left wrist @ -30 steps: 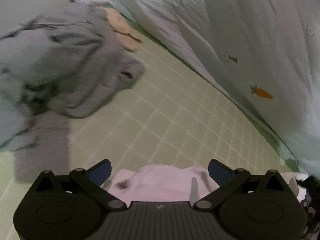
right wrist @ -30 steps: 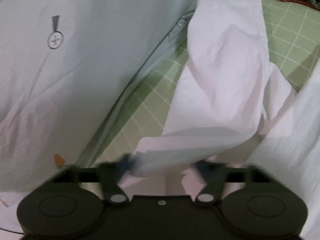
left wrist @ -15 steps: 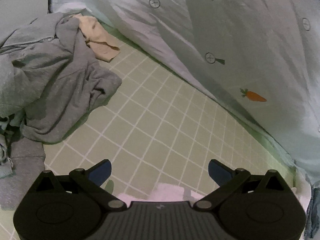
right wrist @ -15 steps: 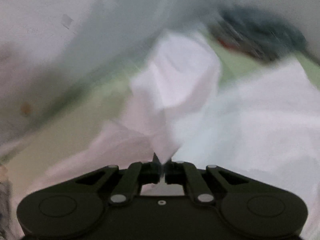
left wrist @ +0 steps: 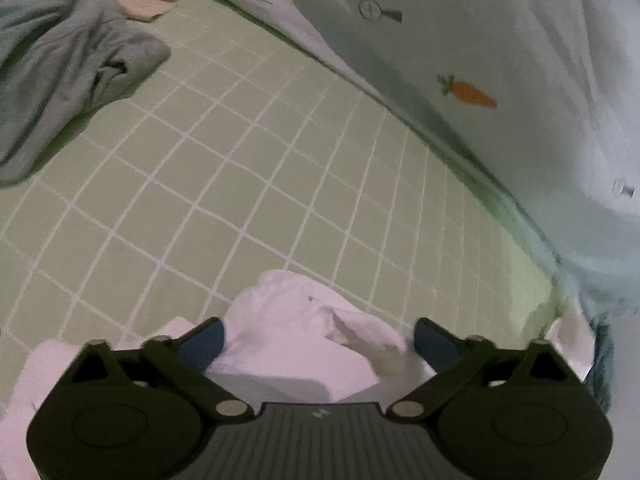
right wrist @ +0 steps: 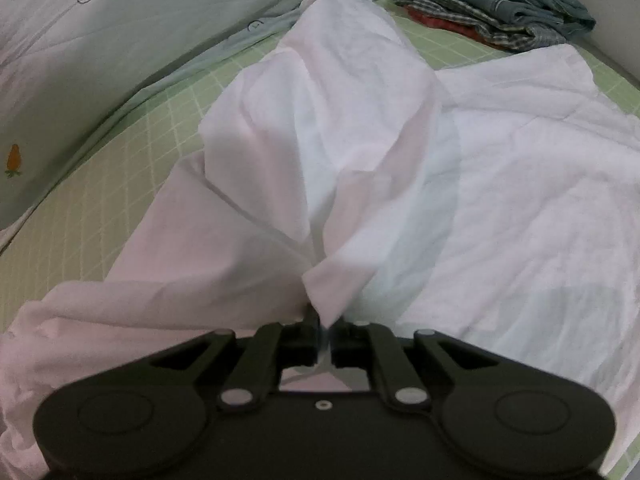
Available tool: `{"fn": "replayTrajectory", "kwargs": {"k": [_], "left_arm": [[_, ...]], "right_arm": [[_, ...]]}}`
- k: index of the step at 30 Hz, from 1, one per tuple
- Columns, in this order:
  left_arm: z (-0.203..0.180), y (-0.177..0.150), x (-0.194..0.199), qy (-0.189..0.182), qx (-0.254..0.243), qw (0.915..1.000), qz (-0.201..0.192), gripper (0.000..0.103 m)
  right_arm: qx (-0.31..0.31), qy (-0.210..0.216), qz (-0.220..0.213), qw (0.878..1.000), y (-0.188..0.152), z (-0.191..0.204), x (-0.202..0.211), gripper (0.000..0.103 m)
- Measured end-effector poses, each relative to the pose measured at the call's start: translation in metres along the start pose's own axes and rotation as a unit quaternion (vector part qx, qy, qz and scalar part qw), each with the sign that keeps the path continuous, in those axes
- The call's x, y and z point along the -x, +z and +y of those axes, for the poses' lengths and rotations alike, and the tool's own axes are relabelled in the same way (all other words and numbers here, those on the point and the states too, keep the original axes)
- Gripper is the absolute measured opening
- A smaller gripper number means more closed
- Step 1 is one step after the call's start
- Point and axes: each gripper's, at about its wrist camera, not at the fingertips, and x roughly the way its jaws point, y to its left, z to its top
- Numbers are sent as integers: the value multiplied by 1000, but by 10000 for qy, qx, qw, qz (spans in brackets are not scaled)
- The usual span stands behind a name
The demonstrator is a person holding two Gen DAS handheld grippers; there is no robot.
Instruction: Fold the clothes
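Observation:
A white garment (right wrist: 500,168) lies spread on the green checked sheet (right wrist: 120,184). My right gripper (right wrist: 325,340) is shut on a pinched fold of it, and the cloth rises from the pinch into a loose ridge. In the left wrist view a bunched end of the same white garment (left wrist: 304,308) sits between the blue pads (left wrist: 204,344) of my left gripper (left wrist: 318,342). Its jaws are closing around the bunch but still stand wide, and I see no pad pressing into the cloth.
A grey garment heap (left wrist: 68,68) and a beige cloth (left wrist: 140,0) lie far left. A pale quilt with a carrot print (left wrist: 520,80) runs along the sheet's edge. A stack of folded clothes (right wrist: 500,4) sits at the far right corner.
My left gripper has come down over the white bunch and its jaws have narrowed. My right gripper closed on the white fold and swung sideways with it.

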Motion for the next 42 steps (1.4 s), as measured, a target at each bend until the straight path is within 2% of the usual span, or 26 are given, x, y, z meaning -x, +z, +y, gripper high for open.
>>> {"fn": "replayTrajectory", "kwargs": {"k": [1,3,6,9,13,15,16,19,23,25,28,29,30,33,34,36,38,42], "left_arm": [[1,-2,4,118,81,9999,-48,53],[4,-5,12,443,140,9989,-108,27],[15,-19,33,136,288,9992,-228,16],[15,-41,56,79,44,9990,-427,14],[22,-86,79,112,-186,9985,-508,11],[31,-108,85,165,-106,9989,-428,10],[36,-118,85,207,-43,9992,-344,5],[48,-140,85,255,126,9995,-164,5],[58,-146,86,183,287,9993,-152,5],[56,-145,85,222,232,9994,-161,6],[50,-149,85,339,64,9993,-161,7],[49,-149,85,373,40,9992,-146,8],[48,-149,85,402,32,9991,-124,8],[47,-146,84,500,-35,9987,-37,8],[46,-147,84,534,-113,9985,-23,8],[42,-149,83,594,-305,9978,-19,8],[40,-150,81,634,-419,9971,-21,8],[43,-148,81,665,-413,9969,19,8]], "right_arm": [[-11,28,-2,10000,0,-2,0,5],[19,84,-37,10000,-3,-3,0,5],[95,179,-114,9997,-7,-4,-3,4],[156,283,-206,9993,-10,-9,-1,4],[400,336,-376,9979,-20,-13,3,4],[540,332,-425,9971,-24,-15,6,5],[587,331,-432,9968,-25,-15,7,5],[696,344,-457,9959,-27,-17,9,4],[851,213,-421,9953,-25,-13,9,7],[894,39,-359,9953,-23,-7,12,16],[803,30,-723,9941,-21,5,37,18],[804,92,-924,9924,-19,10,47,29],[805,154,-1126,9903,-18,16,56,45],[942,379,-1637,9813,-11,39,67,55],[978,429,-1648,9805,-8,44,63,58],[1035,532,-1619,9799,-1,54,52,77],[1091,636,-1589,9792,5,64,42,80],[1182,459,-2000,9716,1,65,62,79]]}}
